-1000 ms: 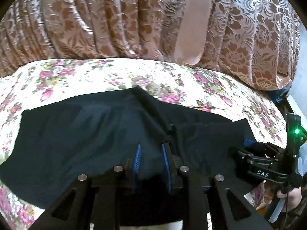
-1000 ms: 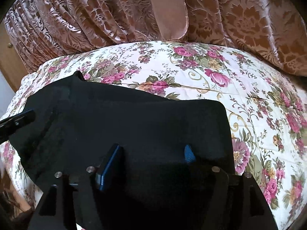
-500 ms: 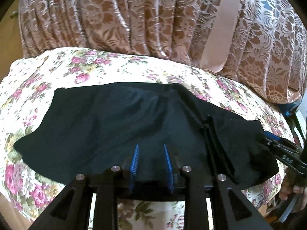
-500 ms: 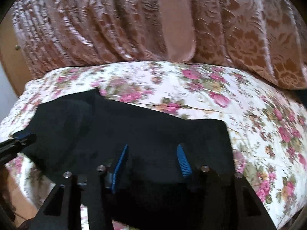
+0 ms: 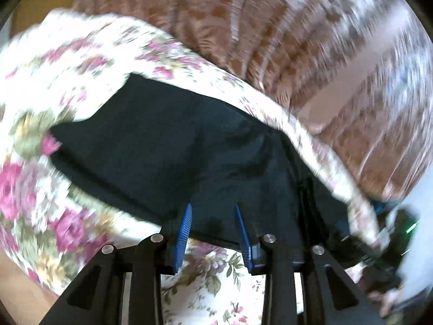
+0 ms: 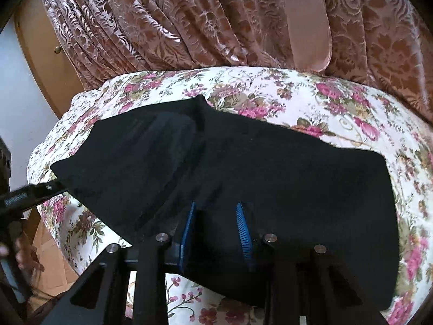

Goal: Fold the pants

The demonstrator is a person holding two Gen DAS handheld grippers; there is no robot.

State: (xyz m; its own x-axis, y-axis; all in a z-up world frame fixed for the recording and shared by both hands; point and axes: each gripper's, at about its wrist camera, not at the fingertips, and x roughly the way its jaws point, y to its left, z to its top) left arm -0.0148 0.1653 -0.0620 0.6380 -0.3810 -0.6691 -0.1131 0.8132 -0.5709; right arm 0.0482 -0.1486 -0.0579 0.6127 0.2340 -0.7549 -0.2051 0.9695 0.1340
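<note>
Blue-padded left claw (image 5: pixel 213 226): jaws partly spread and opening; the near hem of the black pants (image 5: pixel 173 146) lies in the gap, and the pads are not seen pressing on it.
Left claw's reach: tips over the hem, with flowered cloth showing just below between the two fingers.
Right claw (image 6: pixel 216 226): jaws partly spread and closing; black cloth fills the gap, but whether the pads yet pinch it cannot be told.
Right claw's reach: tips over the pants' near part, well in from the right-hand edge.
Pants: spread flat and dark across the flowered bedspread (image 6: pixel 311 103), one corner pointing toward the far side; in the right wrist view they (image 6: pixel 270 168) cover most of the bed's near half.
Containers: not one to be seen in either view.
Other claw seen: the left one's black finger (image 6: pixel 29 192) touches the pants' left corner in the right wrist view.
Behind the bed: brown patterned curtain (image 6: pixel 189 21) hanging in folds.
Left wrist view: heavily blurred.
</note>
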